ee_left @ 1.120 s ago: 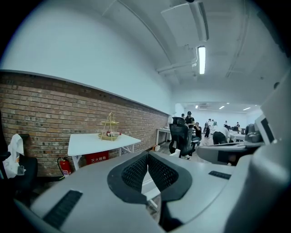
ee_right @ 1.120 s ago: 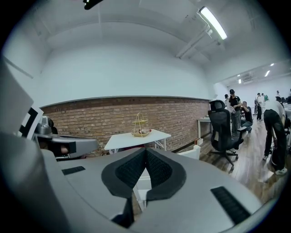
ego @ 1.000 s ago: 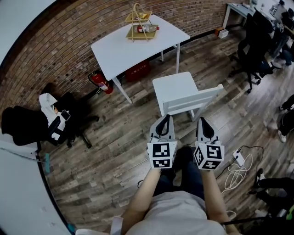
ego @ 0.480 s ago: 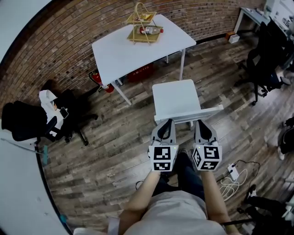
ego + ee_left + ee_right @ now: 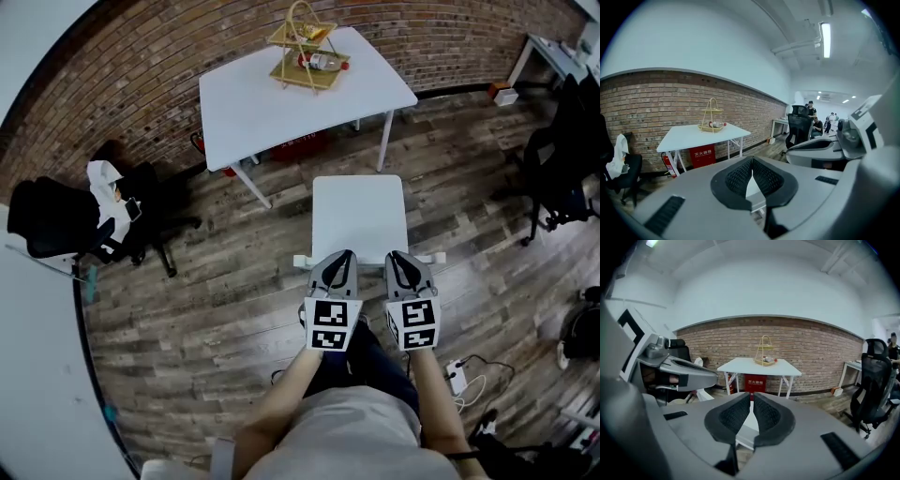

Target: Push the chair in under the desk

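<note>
A white chair [image 5: 359, 216] stands on the wood floor with its seat facing the white desk [image 5: 272, 103], a short gap short of the desk's front edge. Its backrest rail [image 5: 305, 260] runs across just ahead of me. My left gripper [image 5: 341, 254] and right gripper [image 5: 398, 255] are side by side, both shut and empty, with their tips at that rail. In the left gripper view the shut pads [image 5: 740, 176] frame a sliver of white chair [image 5: 753, 188], with the desk [image 5: 693, 133] beyond. The right gripper view shows the same chair [image 5: 749, 431] and desk [image 5: 757, 366].
A wooden tiered basket [image 5: 310, 49] holding a bottle stands on the desk. A red box [image 5: 302, 145] sits under it by the brick wall. A black office chair with a white garment [image 5: 105, 217] is at the left, more office chairs [image 5: 562, 164] at the right, and a power strip with cables [image 5: 458, 375] by my right foot.
The chair has swung square to the desk and slid toward it. Both grippers, still shut, have moved forward with the backrest and drawn closer together.
</note>
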Action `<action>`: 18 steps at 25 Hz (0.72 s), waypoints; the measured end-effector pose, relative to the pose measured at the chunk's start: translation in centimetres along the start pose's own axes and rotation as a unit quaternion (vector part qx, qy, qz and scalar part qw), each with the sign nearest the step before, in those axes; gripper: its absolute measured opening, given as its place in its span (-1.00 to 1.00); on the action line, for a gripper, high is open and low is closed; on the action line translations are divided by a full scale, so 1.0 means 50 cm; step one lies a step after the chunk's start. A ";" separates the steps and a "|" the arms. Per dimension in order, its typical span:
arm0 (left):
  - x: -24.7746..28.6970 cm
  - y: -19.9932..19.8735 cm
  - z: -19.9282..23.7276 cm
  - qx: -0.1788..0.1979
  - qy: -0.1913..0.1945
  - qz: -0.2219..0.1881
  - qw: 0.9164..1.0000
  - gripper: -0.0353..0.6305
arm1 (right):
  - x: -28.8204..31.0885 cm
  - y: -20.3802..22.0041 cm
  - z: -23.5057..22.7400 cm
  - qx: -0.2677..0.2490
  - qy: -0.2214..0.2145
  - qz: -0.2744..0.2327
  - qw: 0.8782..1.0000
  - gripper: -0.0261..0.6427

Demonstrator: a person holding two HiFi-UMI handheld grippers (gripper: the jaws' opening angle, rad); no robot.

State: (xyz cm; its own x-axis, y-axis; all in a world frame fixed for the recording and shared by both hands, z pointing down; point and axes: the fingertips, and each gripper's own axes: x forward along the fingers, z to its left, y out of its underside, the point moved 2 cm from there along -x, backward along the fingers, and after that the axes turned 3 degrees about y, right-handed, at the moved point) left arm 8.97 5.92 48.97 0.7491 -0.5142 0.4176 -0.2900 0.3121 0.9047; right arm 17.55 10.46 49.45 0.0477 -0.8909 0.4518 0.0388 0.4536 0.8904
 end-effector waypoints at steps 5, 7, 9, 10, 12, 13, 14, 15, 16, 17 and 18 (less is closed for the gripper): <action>0.017 0.027 -0.011 0.039 0.005 0.034 0.999 -0.85 | 0.024 0.020 0.007 -0.035 -0.062 0.028 0.997 -0.87; 0.019 0.035 -0.007 0.060 0.001 0.048 0.997 -0.84 | 0.034 0.028 0.012 -0.051 -0.082 0.035 0.995 -0.87; 0.022 0.037 -0.002 0.083 0.004 0.055 0.995 -0.84 | 0.042 0.031 0.017 -0.068 -0.094 0.044 0.992 -0.87; 0.024 0.039 0.000 0.095 0.007 0.060 0.994 -0.84 | 0.045 0.032 0.018 -0.079 -0.097 0.046 0.991 -0.87; 0.029 0.047 0.002 0.124 0.017 0.075 0.989 -0.84 | 0.051 0.032 0.021 -0.102 -0.103 0.047 0.988 -0.87; 0.032 0.050 0.002 0.143 0.024 0.082 0.986 -0.84 | 0.054 0.030 0.023 -0.111 -0.108 0.047 0.987 -0.87; 0.033 0.053 0.001 0.164 0.034 0.087 0.982 -0.83 | 0.057 0.029 0.028 -0.120 -0.115 0.049 0.985 -0.87; 0.033 0.055 -0.001 0.184 0.046 0.093 0.978 -0.81 | 0.060 0.028 0.033 -0.128 -0.125 0.050 0.983 -0.87; 0.034 0.057 -0.004 0.199 0.061 0.099 0.973 -0.75 | 0.062 0.028 0.038 -0.138 -0.137 0.053 0.979 -0.87; 0.035 0.060 -0.008 0.209 0.078 0.107 0.969 -0.66 | 0.064 0.030 0.043 -0.147 -0.152 0.055 0.976 -0.87; 0.037 0.062 -0.011 0.216 0.095 0.114 0.965 -0.58 | 0.066 0.032 0.047 -0.156 -0.168 0.058 0.972 -0.84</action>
State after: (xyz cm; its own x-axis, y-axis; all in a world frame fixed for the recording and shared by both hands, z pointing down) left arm 9.78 6.39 52.50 0.7202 -0.3035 0.6238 -0.6507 0.0162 0.7591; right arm 15.42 8.21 52.50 -0.2566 -0.7677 0.5872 0.3550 0.4902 0.7960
